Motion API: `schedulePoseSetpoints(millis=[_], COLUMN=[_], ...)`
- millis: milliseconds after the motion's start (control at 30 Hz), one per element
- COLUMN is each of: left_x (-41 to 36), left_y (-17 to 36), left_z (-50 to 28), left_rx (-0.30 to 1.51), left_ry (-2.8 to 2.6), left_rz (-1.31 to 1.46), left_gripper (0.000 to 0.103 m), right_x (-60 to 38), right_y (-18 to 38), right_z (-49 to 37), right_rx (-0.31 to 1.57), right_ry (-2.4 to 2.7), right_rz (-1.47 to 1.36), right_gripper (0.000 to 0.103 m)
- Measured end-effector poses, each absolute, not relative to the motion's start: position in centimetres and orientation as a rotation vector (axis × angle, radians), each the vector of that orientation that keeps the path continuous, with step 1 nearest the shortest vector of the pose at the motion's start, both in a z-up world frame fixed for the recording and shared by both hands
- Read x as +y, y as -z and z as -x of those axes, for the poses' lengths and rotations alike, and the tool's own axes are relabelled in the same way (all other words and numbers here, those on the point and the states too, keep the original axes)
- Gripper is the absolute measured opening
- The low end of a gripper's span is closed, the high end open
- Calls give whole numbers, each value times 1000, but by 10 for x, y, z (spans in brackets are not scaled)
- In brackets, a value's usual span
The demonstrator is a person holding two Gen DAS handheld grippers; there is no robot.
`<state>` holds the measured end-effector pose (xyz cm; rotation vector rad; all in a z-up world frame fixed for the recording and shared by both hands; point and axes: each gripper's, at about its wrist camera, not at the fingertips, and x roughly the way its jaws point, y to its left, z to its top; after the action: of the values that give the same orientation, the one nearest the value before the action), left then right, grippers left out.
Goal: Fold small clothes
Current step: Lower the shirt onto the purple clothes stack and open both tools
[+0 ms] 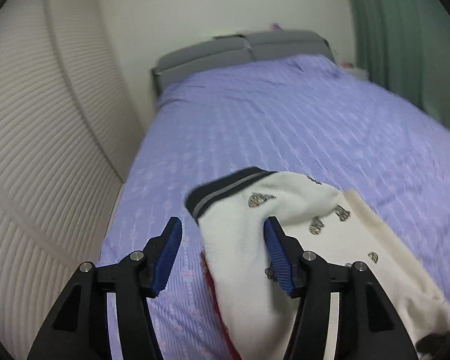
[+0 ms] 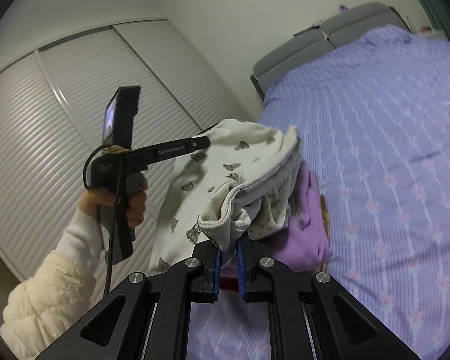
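A small cream garment with bear prints and a dark striped cuff [image 1: 255,210] is held up over the purple bedspread [image 1: 285,126]. My left gripper [image 1: 222,240] is open, with the cloth draped over its right finger [image 1: 277,249]; its left finger is bare. In the right wrist view my right gripper [image 2: 228,255] is shut on the garment's zipper edge [image 2: 228,210]. The left gripper tool [image 2: 165,153] reaches into the far end of the garment [image 2: 225,162].
A purple garment [image 2: 306,225] and a spotted one [image 2: 273,213] lie piled behind the held cloth. A red item [image 1: 216,297] lies under it. Slatted white wardrobe doors [image 1: 30,150] stand left of the bed; grey headboard [image 1: 240,48] and green curtain [image 1: 405,45] beyond.
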<state>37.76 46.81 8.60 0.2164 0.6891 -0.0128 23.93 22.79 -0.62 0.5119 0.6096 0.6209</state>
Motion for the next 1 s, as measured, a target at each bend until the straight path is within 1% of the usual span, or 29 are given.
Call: schedulePoseSetpoints(millis=[167, 233, 300, 367, 433, 533, 567, 600, 633, 667, 700, 833, 1000], left_x=[485, 481, 477, 470, 460, 462, 466, 473, 478, 483, 487, 487, 472], left_y=[-103, -100, -90, -75, -58, -33, -27, -24, -21, -15, -13, -13, -26], left_z=[-330, -296, -267, -240, -226, -227, -230, -233, -234, -232, -233, -230, -211], left_rx=[573, 549, 568, 577, 590, 651, 667, 677, 681, 685, 688, 691, 652], left_ry=[-245, -182, -143, -117, -138, -224, -237, -252, -279, -295, -308, -333, -373], left_rz=[-108, -56, 2, 35, 7, -32, -26, -14, 2, 14, 31, 53, 29], left_gripper=[57, 58, 58, 65, 65, 65, 66, 67, 67, 66, 66, 66, 66], right_x=[225, 224, 223, 221, 220, 217, 216, 215, 212, 207, 201, 186, 169], right_y=[15, 17, 15, 15, 16, 18, 19, 21, 23, 24, 26, 29, 40], right_z=[-247, -248, -246, -241, -241, -237, -236, -236, -235, -233, -232, -230, -239], right_rx=[641, 644, 648, 652, 654, 654, 665, 676, 686, 692, 688, 686, 796], right_ry=[-615, -617, -623, -626, -634, -632, -632, -631, -625, -613, -594, -519, -442], right_rz=[-552, -564, -577, -594, -609, -633, -644, -657, -674, -702, -722, -709, -651], right_gripper=[11, 11, 11, 11, 11, 11, 15, 26, 33, 47, 53, 53, 54])
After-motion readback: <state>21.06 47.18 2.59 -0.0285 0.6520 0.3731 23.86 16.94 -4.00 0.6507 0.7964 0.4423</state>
